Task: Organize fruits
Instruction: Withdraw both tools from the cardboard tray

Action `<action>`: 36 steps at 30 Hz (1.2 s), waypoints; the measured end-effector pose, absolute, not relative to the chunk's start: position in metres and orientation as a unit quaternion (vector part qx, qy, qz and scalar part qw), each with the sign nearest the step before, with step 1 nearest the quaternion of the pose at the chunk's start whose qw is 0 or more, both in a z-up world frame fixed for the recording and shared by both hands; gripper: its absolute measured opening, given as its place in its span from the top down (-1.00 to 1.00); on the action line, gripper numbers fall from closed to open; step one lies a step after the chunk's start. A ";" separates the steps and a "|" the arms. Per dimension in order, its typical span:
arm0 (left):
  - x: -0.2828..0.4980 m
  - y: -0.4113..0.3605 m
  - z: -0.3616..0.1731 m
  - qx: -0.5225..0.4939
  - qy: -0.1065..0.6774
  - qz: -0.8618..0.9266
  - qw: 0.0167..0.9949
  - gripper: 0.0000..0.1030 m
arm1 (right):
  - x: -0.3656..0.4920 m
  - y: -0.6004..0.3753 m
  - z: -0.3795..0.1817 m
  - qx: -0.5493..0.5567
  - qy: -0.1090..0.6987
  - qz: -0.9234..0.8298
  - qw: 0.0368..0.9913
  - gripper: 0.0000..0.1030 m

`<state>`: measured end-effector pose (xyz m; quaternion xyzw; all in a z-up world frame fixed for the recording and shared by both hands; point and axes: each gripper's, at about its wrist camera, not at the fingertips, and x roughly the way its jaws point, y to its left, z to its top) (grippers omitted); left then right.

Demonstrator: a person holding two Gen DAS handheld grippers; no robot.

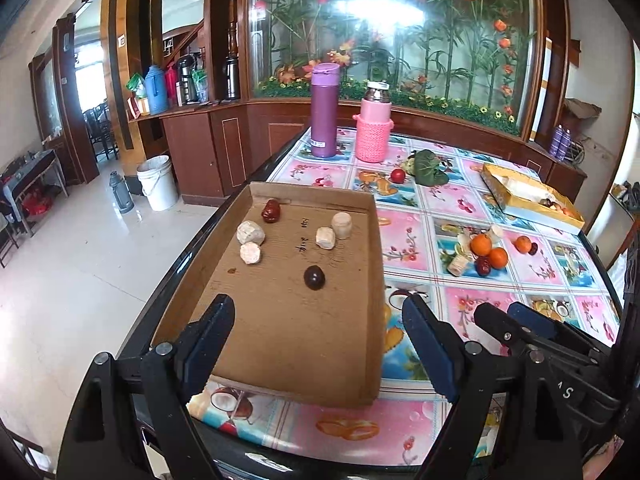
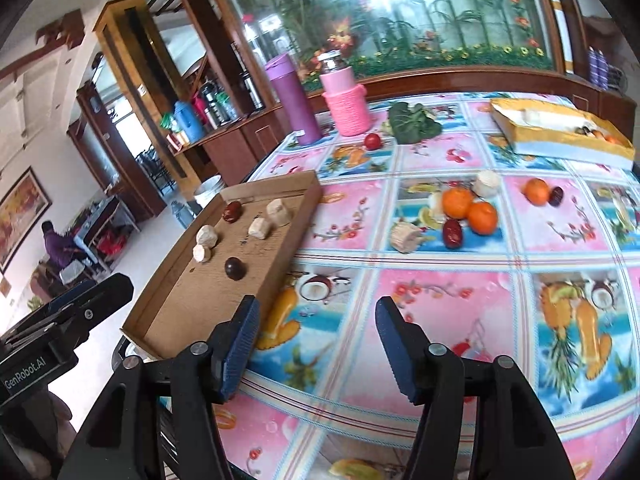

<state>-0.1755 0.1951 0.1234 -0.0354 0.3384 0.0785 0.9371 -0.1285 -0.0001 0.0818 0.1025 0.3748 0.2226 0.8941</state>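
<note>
A: Tools?
B: Left tool [image 1: 318,344] spread wide over cardboard tray [image 1: 360,368], nothing between pads. Right tool [image 2: 316,344] spread too, empty, above table [image 2: 440,292].
A: Fruit?
B: Dark plum [image 1: 313,277] + red date [image 1: 271,211] sat in tray; oranges [image 2: 468,208] loose on table w/ another date [image 2: 452,233].

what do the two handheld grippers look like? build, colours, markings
Both alike: the left gripper and right gripper have black angular plastic fingers with silver pivot screws and blue ribbed pads. The left's body reads "GenRobot.AI" in white; white letters mark the right's. No cables visible.
</note>
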 end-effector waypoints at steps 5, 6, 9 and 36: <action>-0.179 0.180 0.124 -0.023 0.340 0.071 0.938 -0.66 | -0.134 -0.022 0.079 0.123 0.371 0.212 0.896 -0.27; -0.179 0.178 0.123 -0.021 0.340 0.070 0.937 -0.66 | -0.135 -0.025 0.078 0.126 0.371 0.210 0.896 -0.27; -0.178 0.171 0.121 -0.018 0.345 0.064 0.936 -0.66 | -0.136 -0.036 0.076 0.136 0.370 0.206 0.896 -0.29; -0.130 0.079 0.063 0.013 0.445 -0.061 0.894 -0.65 | -0.112 -0.125 0.054 0.183 0.391 0.129 0.893 -0.36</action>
